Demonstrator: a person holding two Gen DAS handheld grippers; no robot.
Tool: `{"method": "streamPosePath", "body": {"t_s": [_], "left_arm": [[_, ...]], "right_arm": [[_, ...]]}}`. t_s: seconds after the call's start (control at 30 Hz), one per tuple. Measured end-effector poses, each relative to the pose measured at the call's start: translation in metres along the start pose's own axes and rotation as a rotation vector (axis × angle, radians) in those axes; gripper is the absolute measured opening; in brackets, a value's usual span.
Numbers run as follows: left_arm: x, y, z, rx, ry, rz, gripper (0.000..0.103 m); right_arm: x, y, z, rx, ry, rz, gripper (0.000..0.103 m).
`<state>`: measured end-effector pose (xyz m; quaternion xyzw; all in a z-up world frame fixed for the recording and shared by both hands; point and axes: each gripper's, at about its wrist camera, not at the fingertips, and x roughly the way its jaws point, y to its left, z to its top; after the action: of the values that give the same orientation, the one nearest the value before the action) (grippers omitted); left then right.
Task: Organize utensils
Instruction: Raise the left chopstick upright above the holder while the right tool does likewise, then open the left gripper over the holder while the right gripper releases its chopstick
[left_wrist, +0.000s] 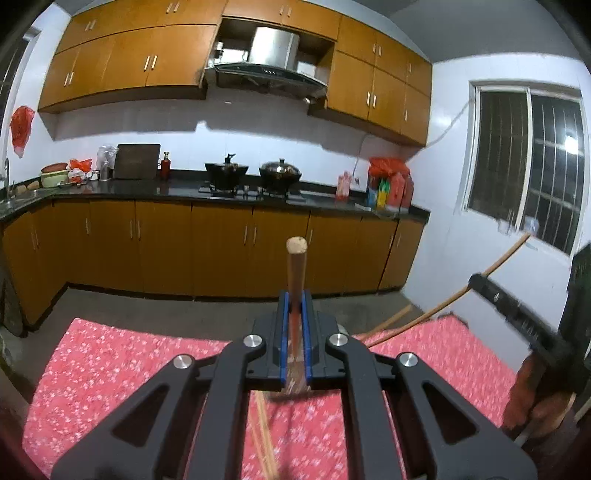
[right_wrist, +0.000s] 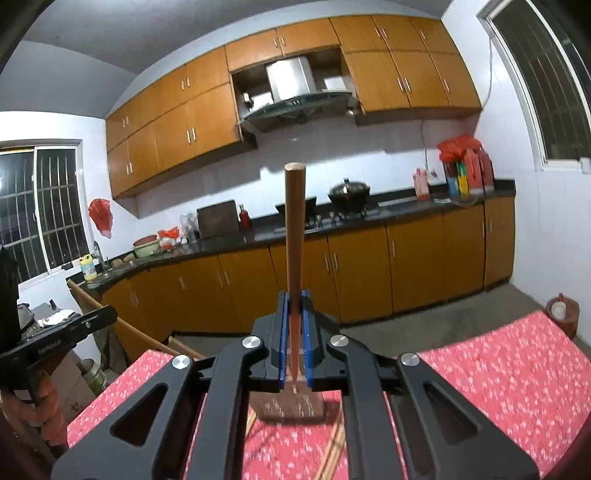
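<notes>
My left gripper (left_wrist: 295, 299) is shut on a wooden-handled utensil (left_wrist: 296, 266), whose handle sticks up past the blue pads; its flat head hangs below the jaws. My right gripper (right_wrist: 294, 299) is shut on another wooden-handled spatula (right_wrist: 294, 229), handle pointing forward and up, with its flat brown blade (right_wrist: 290, 406) just above the red flowered tablecloth (right_wrist: 498, 369). Both are held above the table. Wooden chopsticks (right_wrist: 332, 450) lie on the cloth under the right gripper, and chopsticks (left_wrist: 264, 435) also show under the left gripper. The right gripper appears in the left wrist view (left_wrist: 517, 310), blurred.
The red cloth (left_wrist: 110, 369) covers the table. Behind it are orange kitchen cabinets (left_wrist: 221, 243), a dark counter with two pots (left_wrist: 279, 171) on a stove, and barred windows (left_wrist: 528, 162). Wooden chair rails (left_wrist: 443, 302) stand at the table's far right edge. The other hand-held gripper (right_wrist: 55, 339) shows at left.
</notes>
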<state>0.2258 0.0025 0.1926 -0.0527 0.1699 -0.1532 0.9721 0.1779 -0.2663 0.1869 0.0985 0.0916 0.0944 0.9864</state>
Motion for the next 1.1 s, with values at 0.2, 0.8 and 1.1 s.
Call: {"method": "streamPosePath", "body": {"t_s": [0.2, 0.8, 1.1], "left_arm": [[0.027, -0.005, 0.011, 0.004, -0.007, 0.044, 0.008], [0.103, 0.007, -0.021, -0.023, 0.189, 0.027, 0.008], [0.093, 0.012, -0.023, -0.048, 0.156, 0.035, 0.025]], "right_arm": [[0.033, 0.008, -0.006, -0.009, 0.012, 0.003, 0.008], [0.094, 0.003, -0.038, 0.032, 0.208, -0.013, 0.008], [0.078, -0.001, -0.033, 0.044, 0.179, -0.024, 0.035]]}}
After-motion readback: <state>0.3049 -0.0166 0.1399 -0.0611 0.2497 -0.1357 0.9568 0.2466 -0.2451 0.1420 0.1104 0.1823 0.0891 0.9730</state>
